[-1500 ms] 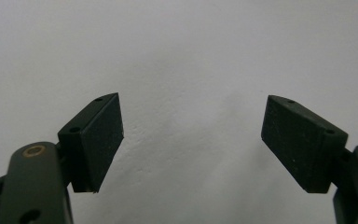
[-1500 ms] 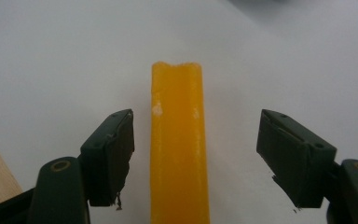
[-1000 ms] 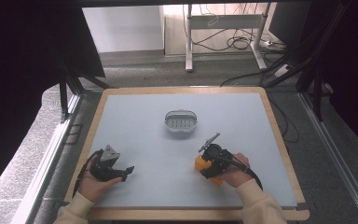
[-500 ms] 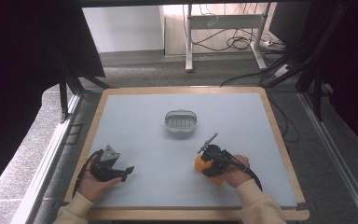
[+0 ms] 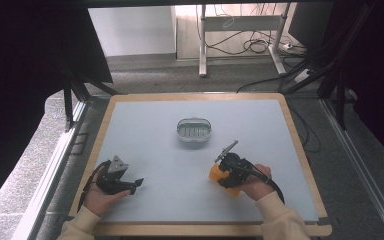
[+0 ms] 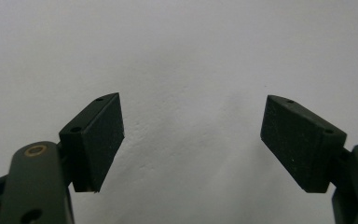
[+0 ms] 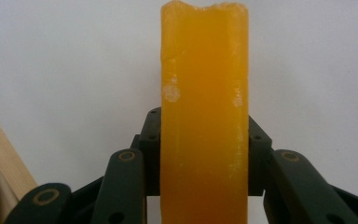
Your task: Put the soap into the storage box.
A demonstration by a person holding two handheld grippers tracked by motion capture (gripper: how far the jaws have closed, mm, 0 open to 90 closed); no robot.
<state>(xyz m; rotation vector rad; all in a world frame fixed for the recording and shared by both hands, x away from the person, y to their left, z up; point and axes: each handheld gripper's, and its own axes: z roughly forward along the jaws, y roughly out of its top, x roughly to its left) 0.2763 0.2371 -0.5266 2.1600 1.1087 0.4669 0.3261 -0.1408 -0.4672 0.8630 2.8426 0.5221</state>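
Right gripper, near the table's front right: jaws clenched on a waxy orange rectangular bar, long axis running straight out between them. Small grey oval slotted dish farther back, toward the centre, nearer this hand. Left gripper, front left: jaws spread wide over bare white tabletop, grasping nothing.

There is one counter, pale on top with a wooden rim, and on it sits one small oval grey dish. One orange block is present, seen close in the right gripper view. Two tongs are counted, the left tongs and the right tongs, carried by two hands, one left hand and one right hand
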